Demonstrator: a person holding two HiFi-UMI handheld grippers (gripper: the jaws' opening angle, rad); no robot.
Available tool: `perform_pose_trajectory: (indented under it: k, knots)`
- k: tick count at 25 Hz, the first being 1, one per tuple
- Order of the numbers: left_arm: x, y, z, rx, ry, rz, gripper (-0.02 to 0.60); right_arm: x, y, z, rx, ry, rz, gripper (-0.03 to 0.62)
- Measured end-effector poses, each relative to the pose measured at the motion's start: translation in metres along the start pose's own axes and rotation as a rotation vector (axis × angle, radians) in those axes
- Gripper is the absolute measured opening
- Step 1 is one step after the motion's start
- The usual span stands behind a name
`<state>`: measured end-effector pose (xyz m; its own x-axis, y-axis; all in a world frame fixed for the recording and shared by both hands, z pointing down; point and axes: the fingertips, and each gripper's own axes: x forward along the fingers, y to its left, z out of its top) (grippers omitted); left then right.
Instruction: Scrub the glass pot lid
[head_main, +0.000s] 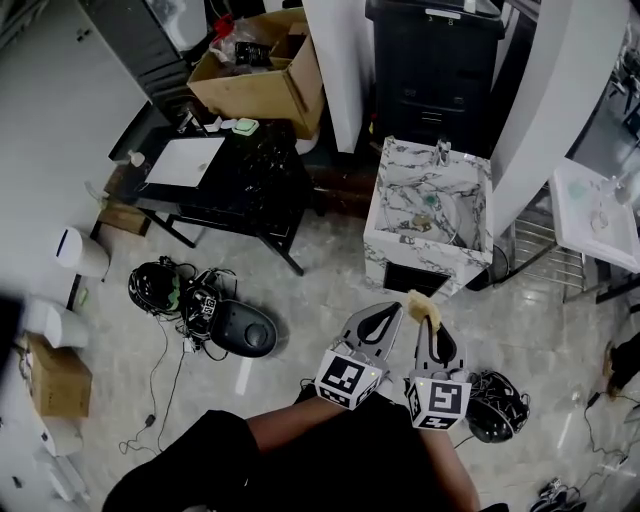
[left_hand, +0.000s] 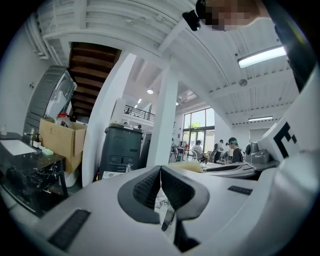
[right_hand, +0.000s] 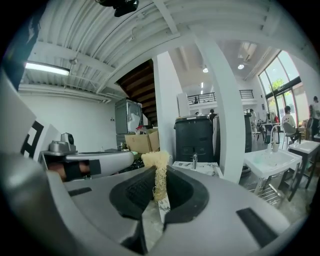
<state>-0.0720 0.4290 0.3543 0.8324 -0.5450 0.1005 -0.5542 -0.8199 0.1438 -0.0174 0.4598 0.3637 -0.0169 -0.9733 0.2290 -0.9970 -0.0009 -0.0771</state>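
Right hand-held gripper (right_hand: 160, 189) clamps a yellow fibrous scrubber (right_hand: 156, 161). Left hand-held gripper (left_hand: 160, 174) pinched together, empty. Glass pot lid (head_main: 431, 207) looks to lie in the marble sink (head_main: 400, 165) basin, straight ahead and well apart. Right one marginally nearer.

The floor (head_main: 330, 262) is pale, shiny stone. A black table (head_main: 255, 172) stands far left, with a brown cardboard box (head_main: 265, 85) behind it. A white pillar (head_main: 345, 60) rises in the middle, with a tall dark bin (head_main: 430, 70) just right of it. Nearer sits a marble sink stand (head_main: 395, 250). Big windows (right_hand: 282, 92) glow far right. A long light (left_hand: 261, 56) shines overhead.
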Motion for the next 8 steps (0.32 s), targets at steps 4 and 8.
perform_pose_trajectory:
  k: [4,8]
  knots:
    - [0.001,0.006,0.000,-0.055,-0.002,-0.005,0.017,0.002,0.003,0.007,0.012,-0.012,0.019,0.061]
    - [-0.002,0.010,-0.001,-0.053,-0.002,-0.007,0.017,0.005,0.008,0.004,0.021,-0.012,0.042,0.061]
